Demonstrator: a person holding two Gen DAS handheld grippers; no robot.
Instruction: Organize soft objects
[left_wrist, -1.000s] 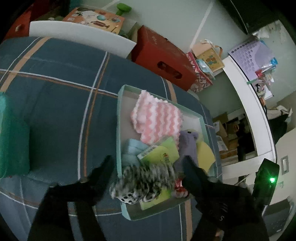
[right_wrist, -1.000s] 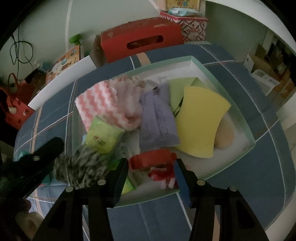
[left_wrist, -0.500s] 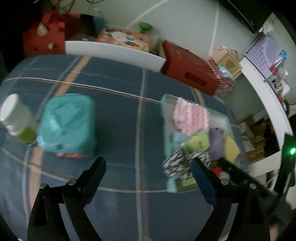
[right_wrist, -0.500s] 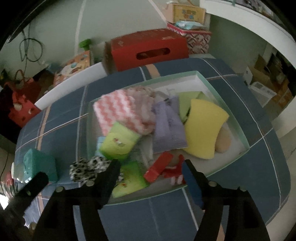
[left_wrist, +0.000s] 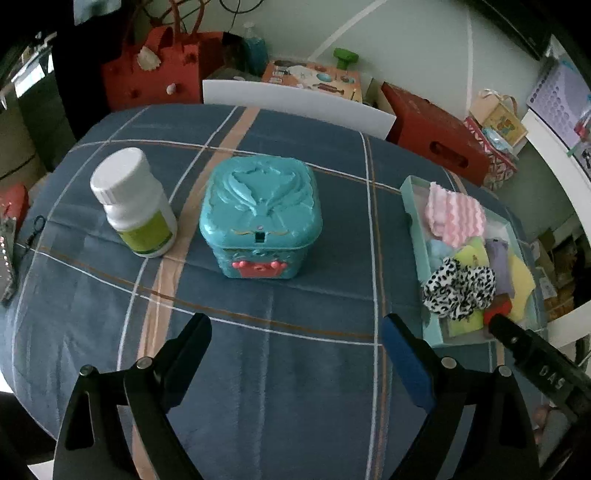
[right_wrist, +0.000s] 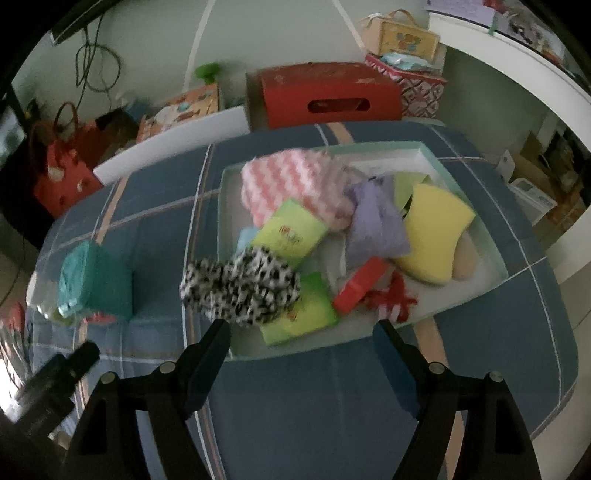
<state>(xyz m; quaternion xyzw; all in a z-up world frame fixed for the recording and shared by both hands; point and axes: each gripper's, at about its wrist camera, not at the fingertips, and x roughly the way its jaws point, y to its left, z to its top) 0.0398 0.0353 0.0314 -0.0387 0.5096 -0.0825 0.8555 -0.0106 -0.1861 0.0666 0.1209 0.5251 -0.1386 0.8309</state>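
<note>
Plaid tablecloth (left_wrist: 295, 369); leopard-print scrunchie (right_wrist: 240, 286) draped over tray (right_wrist: 491, 251) rim; both tools wide, empty.

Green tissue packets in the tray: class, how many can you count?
2: one packet mid-tray against the pink cloth; another at the near edge, partly under the scrunchie. More may be buried.
</note>
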